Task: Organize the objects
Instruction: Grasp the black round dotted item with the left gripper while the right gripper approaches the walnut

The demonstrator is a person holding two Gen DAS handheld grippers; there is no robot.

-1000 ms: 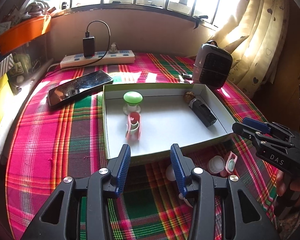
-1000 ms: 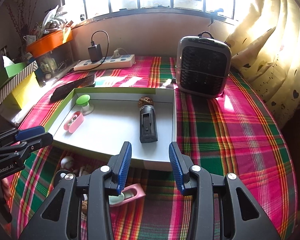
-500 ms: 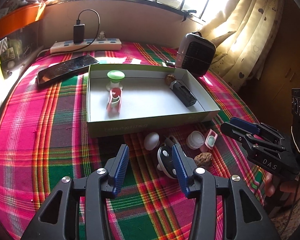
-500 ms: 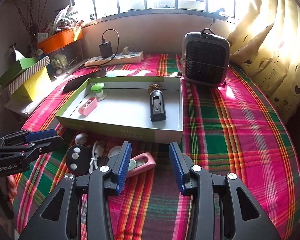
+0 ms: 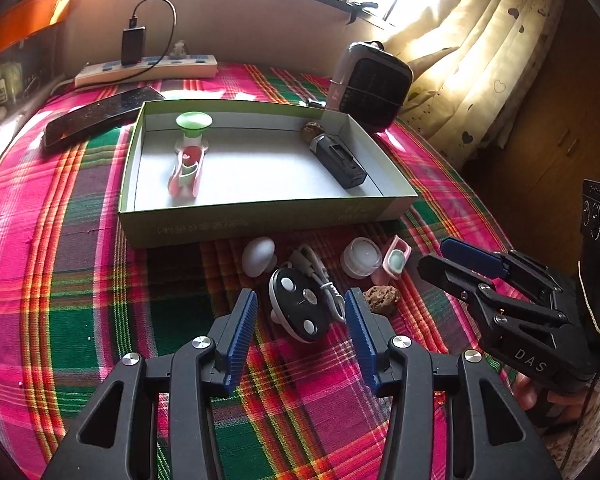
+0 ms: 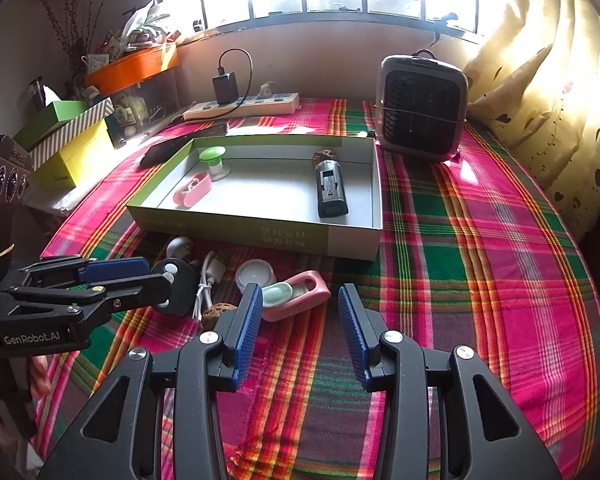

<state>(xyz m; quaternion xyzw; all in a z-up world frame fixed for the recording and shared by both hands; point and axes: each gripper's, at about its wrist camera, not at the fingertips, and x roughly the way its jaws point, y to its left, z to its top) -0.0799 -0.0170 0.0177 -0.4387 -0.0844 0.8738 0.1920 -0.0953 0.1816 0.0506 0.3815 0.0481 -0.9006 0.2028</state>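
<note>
A shallow green box [image 5: 260, 222] [image 6: 256, 236] on the plaid cloth holds a green-capped piece [image 5: 193, 125], a pink case [image 5: 185, 174], a walnut [image 5: 310, 128] and a black device [image 5: 337, 160]. In front of it lie a white egg shape [image 5: 257, 256], a black remote with white buttons [image 5: 298, 310], a white cable [image 5: 314, 270], a white round jar [image 5: 361, 258], a pink case with a teal lid [image 6: 296, 298] and a walnut [image 5: 381, 299]. My left gripper [image 5: 300, 326] is open around the remote. My right gripper [image 6: 296, 320] is open just behind the pink case.
A phone [image 5: 100, 114] lies left of the box. A power strip with a charger [image 5: 148, 70] runs along the back wall. A small heater [image 6: 422, 106] stands at the back right. Yellow and green boxes [image 6: 66, 148] and an orange tray [image 6: 132, 68] are at the left. Curtains hang at the right.
Both grippers have pulled back from over the box toward the near side of the table. The loose objects in front of the box have come into view. Both grippers stay open.
</note>
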